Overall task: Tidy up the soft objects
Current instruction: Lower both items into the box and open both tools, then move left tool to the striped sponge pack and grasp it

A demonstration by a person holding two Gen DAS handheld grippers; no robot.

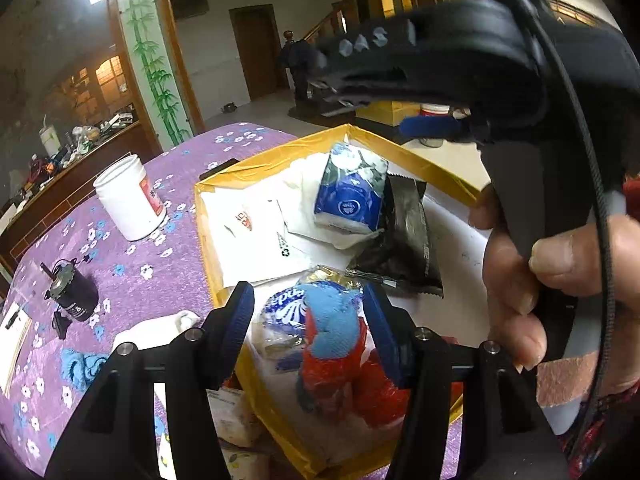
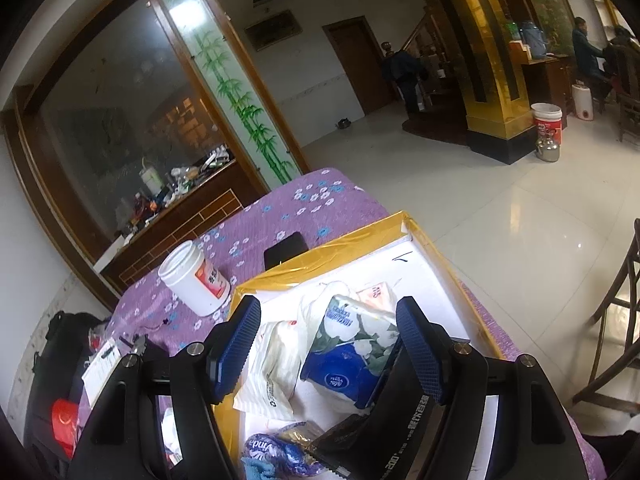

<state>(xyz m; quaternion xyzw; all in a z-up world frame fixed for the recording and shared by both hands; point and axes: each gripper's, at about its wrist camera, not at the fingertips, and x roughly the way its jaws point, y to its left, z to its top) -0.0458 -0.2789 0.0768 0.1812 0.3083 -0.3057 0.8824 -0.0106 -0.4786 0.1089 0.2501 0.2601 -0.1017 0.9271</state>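
We have most soft things in the box (image 1: 416, 158), our left gripper (image 1: 310, 320) spread around the toy (image 1: 334, 344), right gripper (image 2: 328, 348) spread empty, while a sock (image 1: 160, 326) waits outside the box's left edge.

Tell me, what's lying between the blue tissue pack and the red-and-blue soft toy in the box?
In the left wrist view, a black foil packet lies between tissue pack and toy.

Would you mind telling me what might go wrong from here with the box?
The blue and red plush toy sits between the open left tongs, so lifting may snag it. The right tongs hang close over the blue tissue pack and might knock it. The white jar beside the yellow-edged box could tip.
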